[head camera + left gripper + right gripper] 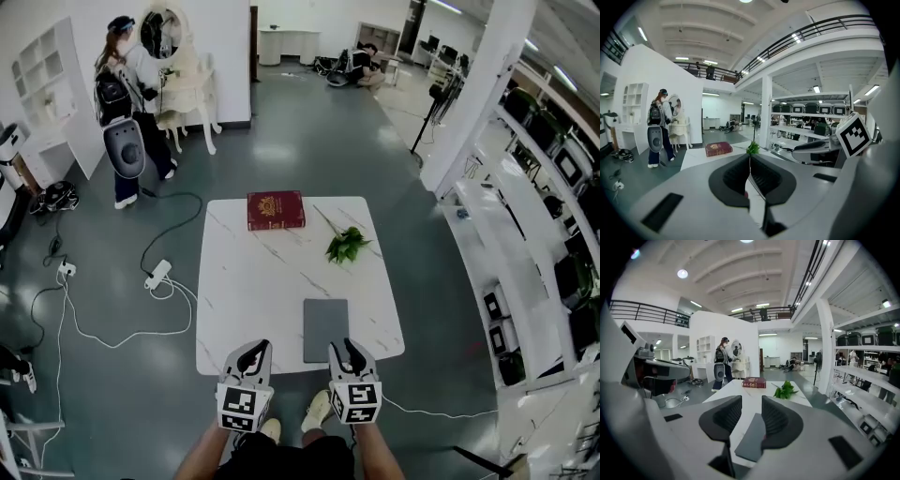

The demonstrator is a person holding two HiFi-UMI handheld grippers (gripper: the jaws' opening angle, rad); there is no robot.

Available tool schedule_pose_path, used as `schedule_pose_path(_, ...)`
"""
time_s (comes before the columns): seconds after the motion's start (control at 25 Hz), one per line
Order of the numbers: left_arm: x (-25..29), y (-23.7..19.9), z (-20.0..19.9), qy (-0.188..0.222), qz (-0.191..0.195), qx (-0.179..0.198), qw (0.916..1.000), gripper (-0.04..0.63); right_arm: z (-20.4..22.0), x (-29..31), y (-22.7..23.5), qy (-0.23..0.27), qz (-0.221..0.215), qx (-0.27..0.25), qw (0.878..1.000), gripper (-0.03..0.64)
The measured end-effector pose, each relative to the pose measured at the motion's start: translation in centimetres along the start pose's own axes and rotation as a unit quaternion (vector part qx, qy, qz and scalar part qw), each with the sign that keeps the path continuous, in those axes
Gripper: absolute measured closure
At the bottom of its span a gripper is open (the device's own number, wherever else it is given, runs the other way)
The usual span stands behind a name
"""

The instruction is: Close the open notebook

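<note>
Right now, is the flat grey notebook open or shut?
Shut: the flat grey notebook shows one plain cover on the white marbled table, no pages.

No words, numbers or brand names can be read. The dark red hardcover book [276, 210] at the far edge of the white marble-patterned table [253, 291] bears a gold emblem too small to make out. Just off the table's near edge, the left gripper [255, 345] and right gripper [346, 343] carry black-and-white square markers [239, 404], patterns rather than lettering.

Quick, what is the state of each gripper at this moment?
Left gripper: closed, holding nothing.
Right gripper: open, nothing between its jaws.
</note>
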State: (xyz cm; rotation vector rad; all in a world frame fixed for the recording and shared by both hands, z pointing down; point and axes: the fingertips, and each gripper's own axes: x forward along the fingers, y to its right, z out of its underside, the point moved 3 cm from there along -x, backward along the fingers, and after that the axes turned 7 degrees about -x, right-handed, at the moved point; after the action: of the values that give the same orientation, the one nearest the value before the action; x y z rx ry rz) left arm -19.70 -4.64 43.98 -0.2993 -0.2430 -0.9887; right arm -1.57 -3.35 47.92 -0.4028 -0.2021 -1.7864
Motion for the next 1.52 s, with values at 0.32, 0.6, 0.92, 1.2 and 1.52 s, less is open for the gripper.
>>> schedule_pose_path(0.32,-1.9,3.4,-4.2,0.042,0.027,0.034,0.9982,0.571,-3.8,-5.8,2.0,0.057,0.045,0.003,0.997,0.493)
schedule_pose_path(0.6,-3.9,6.6,-5.1,0.059,0.057,0.05,0.9954,0.571,-4.4,-10.5,2.5,0.083,0.073,0.002,0.994,0.515)
schedule_pose_path(0.92,-6.5,9.2,-5.1,0.066,0.079,0.067,0.9925,0.571,-4.5,-15.4,1.9,0.106,0.104,0.002,0.989,0.571)
schedule_pose_path(1.2,-8.4,10.0,-4.7,0.07,0.088,0.072,0.9911,0.571,-4.0,-17.6,0.6,0.112,0.113,0.001,0.987,0.6)
schedule_pose_path(1.52,-9.1,10.1,-4.8,0.073,0.088,0.072,0.9908,0.571,-4.4,-17.9,-0.2,0.113,0.108,-0.008,0.988,0.6)
